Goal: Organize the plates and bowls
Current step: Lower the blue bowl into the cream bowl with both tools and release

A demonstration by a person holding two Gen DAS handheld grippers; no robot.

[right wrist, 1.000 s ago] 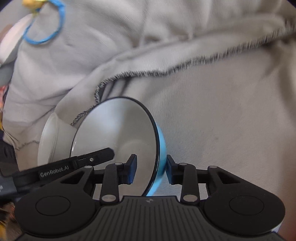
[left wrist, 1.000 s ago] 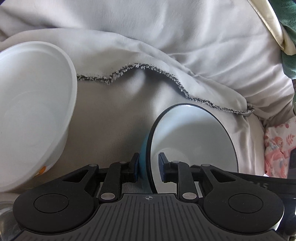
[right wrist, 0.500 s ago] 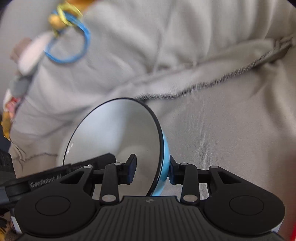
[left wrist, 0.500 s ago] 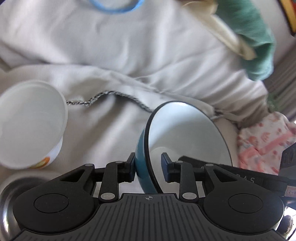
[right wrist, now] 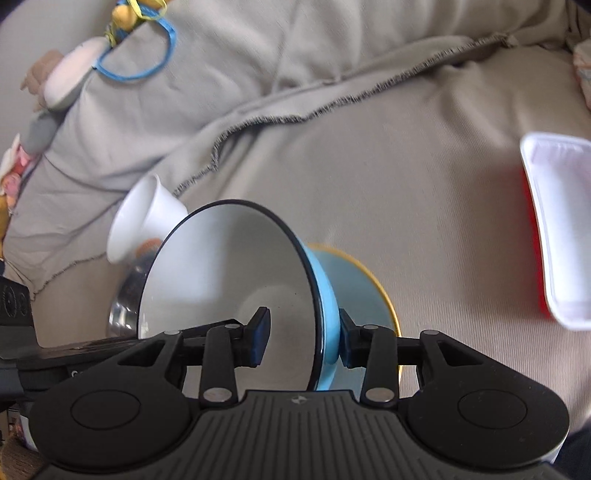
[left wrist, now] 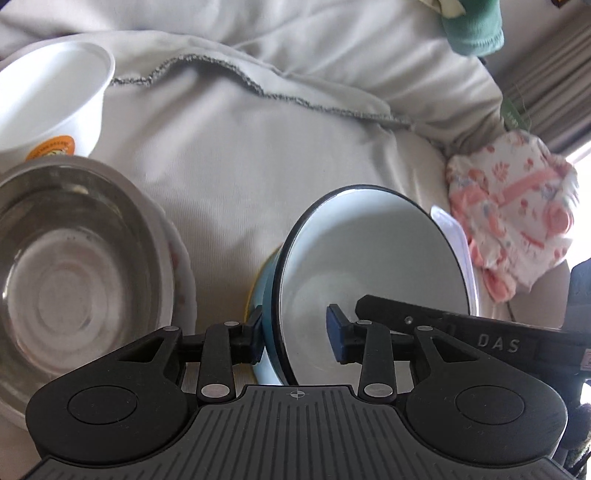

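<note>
A blue bowl with a white inside [left wrist: 369, 258] is held by its rim between both grippers, above a blue plate with a yellow edge [right wrist: 354, 284]. My left gripper [left wrist: 295, 332] has its jaws spread around the bowl's left wall; the right pad stands off the wall. My right gripper [right wrist: 301, 339] also straddles the bowl [right wrist: 229, 280], its left pad apart from the inside. A steel bowl [left wrist: 74, 277] sits in a white plate [left wrist: 183, 273] at left. A white paper bowl [left wrist: 51, 96] stands behind it.
Everything rests on a grey cloth-covered cushion [left wrist: 277, 155]. A white and red tray [right wrist: 557, 229] lies at right in the right wrist view. A pink patterned cloth [left wrist: 513, 214] and a green cloth [left wrist: 476, 29] lie at the right. A blue ring toy [right wrist: 136, 55] lies far back.
Both grippers pulled back and lowered the blue bowl towards the yellow-edged plate. The jaws of both have widened. The steel bowl and the white tray have come into view.
</note>
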